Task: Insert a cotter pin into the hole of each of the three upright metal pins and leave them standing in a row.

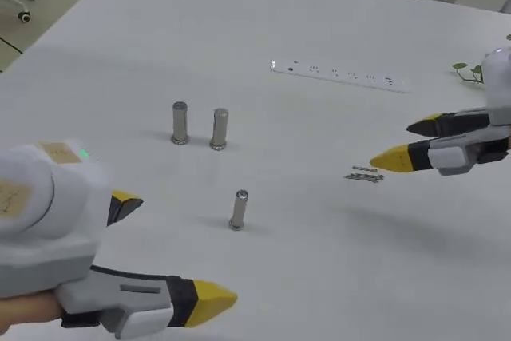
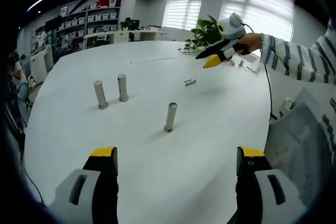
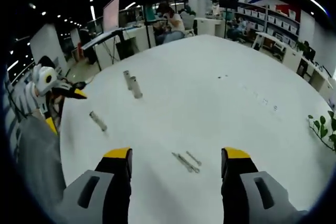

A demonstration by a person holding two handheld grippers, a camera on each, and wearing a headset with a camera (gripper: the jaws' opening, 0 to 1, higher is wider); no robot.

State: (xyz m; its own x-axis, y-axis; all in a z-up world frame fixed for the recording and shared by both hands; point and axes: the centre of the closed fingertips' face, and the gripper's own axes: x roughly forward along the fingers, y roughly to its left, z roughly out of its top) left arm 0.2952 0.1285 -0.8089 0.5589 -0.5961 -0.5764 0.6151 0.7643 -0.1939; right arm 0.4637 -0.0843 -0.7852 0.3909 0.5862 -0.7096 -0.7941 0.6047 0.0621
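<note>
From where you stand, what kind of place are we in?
Most likely an open-plan office or lab workspace: a big white table, desks with monitors beyond it, stocked shelves along the wall, and blinds over the windows.

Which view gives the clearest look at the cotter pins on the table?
The right gripper view: the cotter pins lie close, between its open jaws, individually distinguishable. The head view shows a small grey cluster; the left gripper view, a distant speck.

Two metal pins [image 1: 180,123] stand upright side by side, a third pin [image 1: 239,209] apart; cotter pins [image 1: 364,174] lie flat.
</note>
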